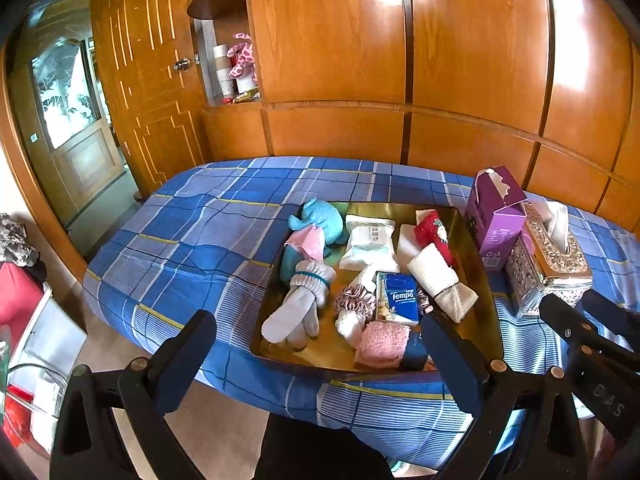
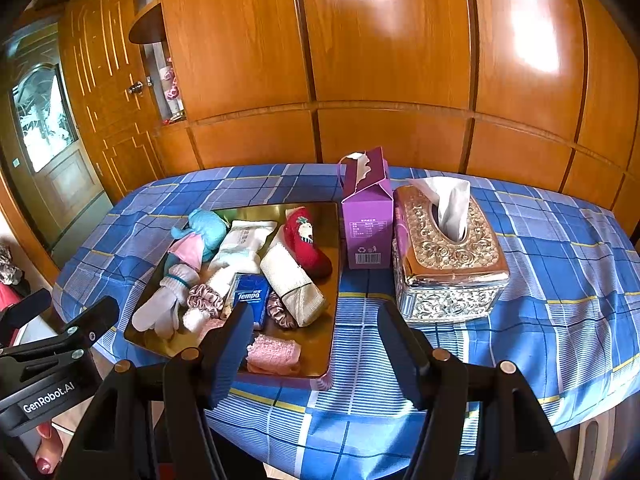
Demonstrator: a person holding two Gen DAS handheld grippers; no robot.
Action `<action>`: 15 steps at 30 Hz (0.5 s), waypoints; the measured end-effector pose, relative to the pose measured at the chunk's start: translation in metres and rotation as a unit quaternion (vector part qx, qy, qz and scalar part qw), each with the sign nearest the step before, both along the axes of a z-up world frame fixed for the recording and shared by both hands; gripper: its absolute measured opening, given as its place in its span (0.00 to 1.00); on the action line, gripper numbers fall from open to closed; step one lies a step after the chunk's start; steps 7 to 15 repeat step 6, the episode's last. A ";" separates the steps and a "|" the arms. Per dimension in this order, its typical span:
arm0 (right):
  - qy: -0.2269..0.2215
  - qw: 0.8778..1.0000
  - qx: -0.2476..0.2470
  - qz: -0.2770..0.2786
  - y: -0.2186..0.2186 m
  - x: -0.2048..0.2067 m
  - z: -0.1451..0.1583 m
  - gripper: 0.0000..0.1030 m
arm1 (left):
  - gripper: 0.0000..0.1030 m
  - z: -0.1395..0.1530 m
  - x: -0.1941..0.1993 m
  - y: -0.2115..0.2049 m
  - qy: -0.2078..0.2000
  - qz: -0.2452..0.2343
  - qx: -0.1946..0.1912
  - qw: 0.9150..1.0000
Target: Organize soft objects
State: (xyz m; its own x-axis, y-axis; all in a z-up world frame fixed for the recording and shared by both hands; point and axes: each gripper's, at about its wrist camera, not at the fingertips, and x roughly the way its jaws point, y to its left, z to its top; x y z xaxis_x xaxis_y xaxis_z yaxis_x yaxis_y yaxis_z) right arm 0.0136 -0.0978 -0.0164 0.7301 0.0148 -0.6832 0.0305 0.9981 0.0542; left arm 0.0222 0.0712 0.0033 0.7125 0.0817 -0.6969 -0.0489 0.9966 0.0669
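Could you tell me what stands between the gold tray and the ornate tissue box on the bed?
A purple carton stands between the gold tray and the ornate tissue box, clearest in the right wrist view.

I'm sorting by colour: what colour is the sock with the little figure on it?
Red sock, lying in the gold tray; clearest in the right wrist view.

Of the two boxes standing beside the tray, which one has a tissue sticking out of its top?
The ornate metallic tissue box, farthest from the tray. The purple carton between them shows none.
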 end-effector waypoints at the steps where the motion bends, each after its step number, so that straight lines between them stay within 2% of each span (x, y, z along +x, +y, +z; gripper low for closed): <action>1: 0.000 1.000 0.001 -0.001 -0.001 0.000 0.000 0.63 | 1.00 0.000 0.000 0.000 0.000 -0.001 0.001 1.000; 6: 0.004 1.000 0.008 -0.005 -0.006 0.003 -0.002 0.63 | 1.00 -0.003 0.000 -0.003 -0.008 0.005 0.013 1.000; 15: 0.004 1.000 0.008 -0.005 -0.006 0.003 -0.002 0.63 | 1.00 -0.003 0.000 -0.003 -0.008 0.005 0.013 1.000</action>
